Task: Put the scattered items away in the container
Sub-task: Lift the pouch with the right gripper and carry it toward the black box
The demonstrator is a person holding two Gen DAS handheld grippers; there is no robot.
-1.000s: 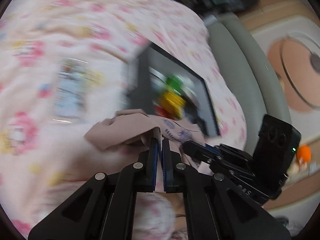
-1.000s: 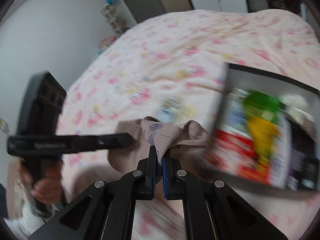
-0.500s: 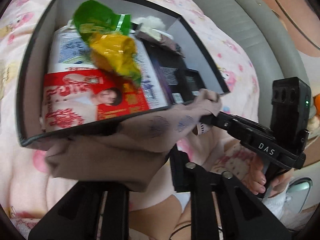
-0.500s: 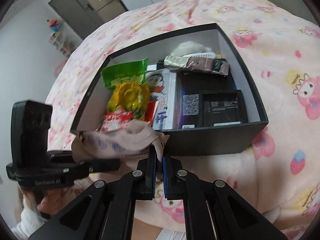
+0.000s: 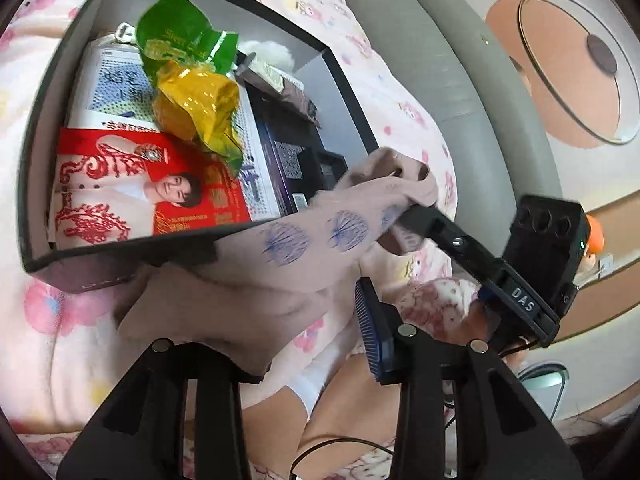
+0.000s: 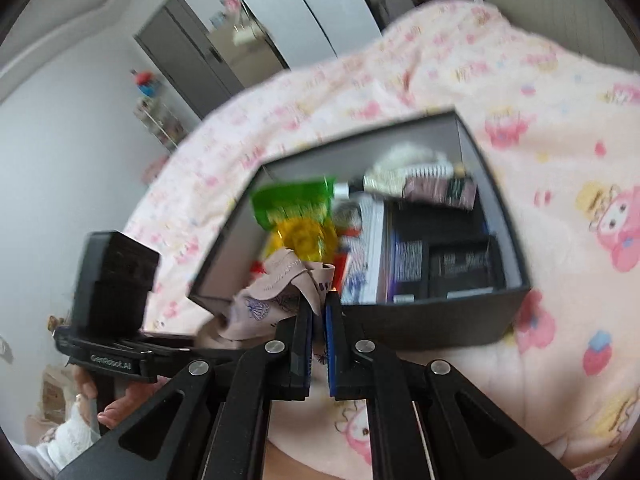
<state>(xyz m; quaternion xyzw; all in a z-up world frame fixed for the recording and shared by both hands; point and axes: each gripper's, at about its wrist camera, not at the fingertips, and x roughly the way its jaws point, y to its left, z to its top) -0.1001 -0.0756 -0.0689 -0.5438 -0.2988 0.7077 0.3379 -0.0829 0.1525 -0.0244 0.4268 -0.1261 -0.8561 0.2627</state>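
Pink bedspread, right tongs pinching sock, left tongs opening

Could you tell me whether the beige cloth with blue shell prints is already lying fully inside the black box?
No, the beige cloth with blue shell prints drapes over the near rim of the black box, mostly hanging outside, its end pinched by the right gripper.
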